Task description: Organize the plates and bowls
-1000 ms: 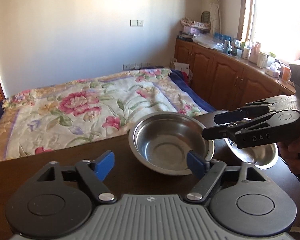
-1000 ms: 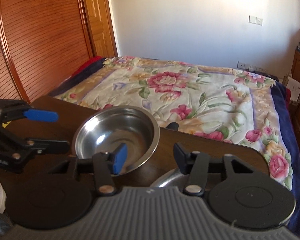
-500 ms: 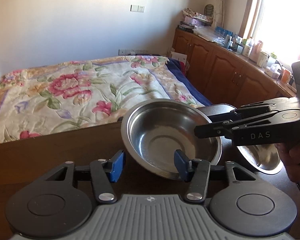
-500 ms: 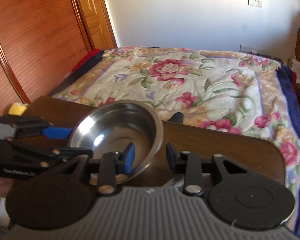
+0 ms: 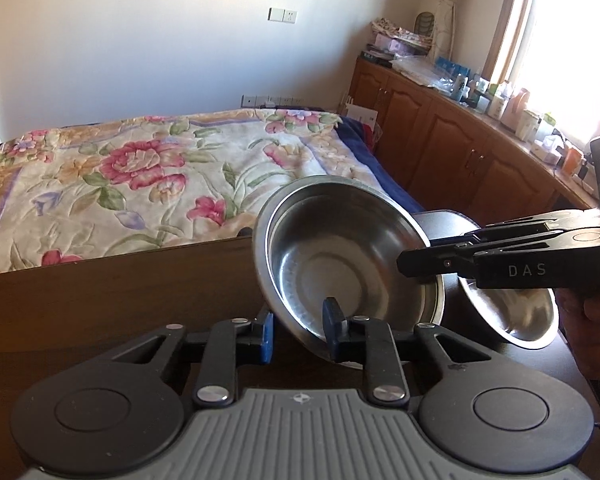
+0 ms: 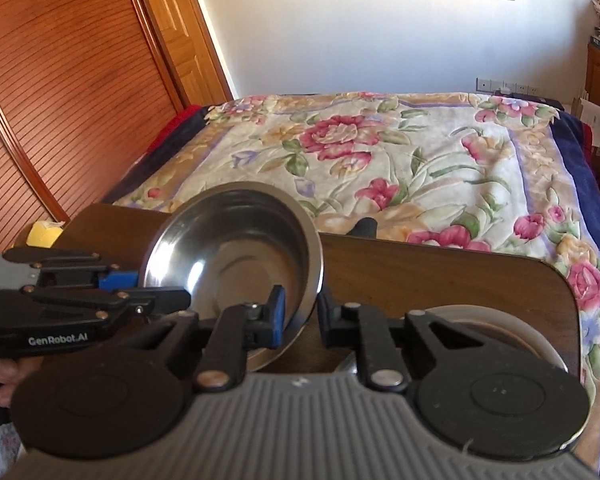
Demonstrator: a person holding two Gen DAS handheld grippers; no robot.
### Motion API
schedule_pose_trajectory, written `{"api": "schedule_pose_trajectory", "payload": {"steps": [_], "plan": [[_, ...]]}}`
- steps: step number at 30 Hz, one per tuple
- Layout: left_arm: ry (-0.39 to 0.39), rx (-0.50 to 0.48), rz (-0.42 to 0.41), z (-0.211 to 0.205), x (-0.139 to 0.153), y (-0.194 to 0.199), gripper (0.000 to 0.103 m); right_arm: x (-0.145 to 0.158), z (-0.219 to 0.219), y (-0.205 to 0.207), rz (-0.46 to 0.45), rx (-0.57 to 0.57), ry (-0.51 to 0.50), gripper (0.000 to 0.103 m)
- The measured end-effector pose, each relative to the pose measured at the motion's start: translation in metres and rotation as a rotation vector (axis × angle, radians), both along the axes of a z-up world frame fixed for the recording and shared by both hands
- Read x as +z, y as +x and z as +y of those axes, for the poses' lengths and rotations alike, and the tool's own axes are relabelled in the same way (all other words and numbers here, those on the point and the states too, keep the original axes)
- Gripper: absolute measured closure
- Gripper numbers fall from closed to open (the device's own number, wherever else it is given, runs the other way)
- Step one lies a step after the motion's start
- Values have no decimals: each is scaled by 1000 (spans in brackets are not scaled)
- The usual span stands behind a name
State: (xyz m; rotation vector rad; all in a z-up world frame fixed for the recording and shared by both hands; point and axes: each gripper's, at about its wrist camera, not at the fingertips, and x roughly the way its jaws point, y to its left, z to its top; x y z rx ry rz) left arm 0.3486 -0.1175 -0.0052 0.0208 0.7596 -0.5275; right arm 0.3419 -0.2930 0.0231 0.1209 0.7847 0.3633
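Steel bowl (image 5: 340, 264) tilted, rim pinched by L gripper (image 5: 298, 330) & R gripper (image 6: 300, 316), above wood table (image 5: 120, 292).

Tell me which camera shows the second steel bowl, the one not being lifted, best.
The left wrist view: the second bowl sits on the table with its shiny inside visible behind the right gripper. The right wrist view shows only a rim sliver behind its own body.
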Motion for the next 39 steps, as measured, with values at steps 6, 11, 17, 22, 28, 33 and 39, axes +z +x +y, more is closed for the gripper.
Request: {"api": "schedule_pose_trajectory", "payload": {"steps": [6,11,17,22,28,33,39], "plan": [[-8,-10,-19,2,15,-14,77,15,0,-12,-23,-3,-5,85],[-7,-25,-52,4,31,-29,77,28,1,-28,-50,-5,-12,85],[-11,-38,-86,6,45,-49,77,42,3,-46,-79,-11,-19,85],[-15,-47,-112,8,55,-67,77,52,5,-64,-102,-13,-27,85],[-30,-61,-132,14,59,-91,76,57,8,-86,-122,-23,-43,85],[-25,-77,-146,17,58,-114,77,54,12,-106,-124,-26,-50,85],[-27,-90,-150,24,56,-134,77,52,16,-123,-125,-29,-51,85]]}}
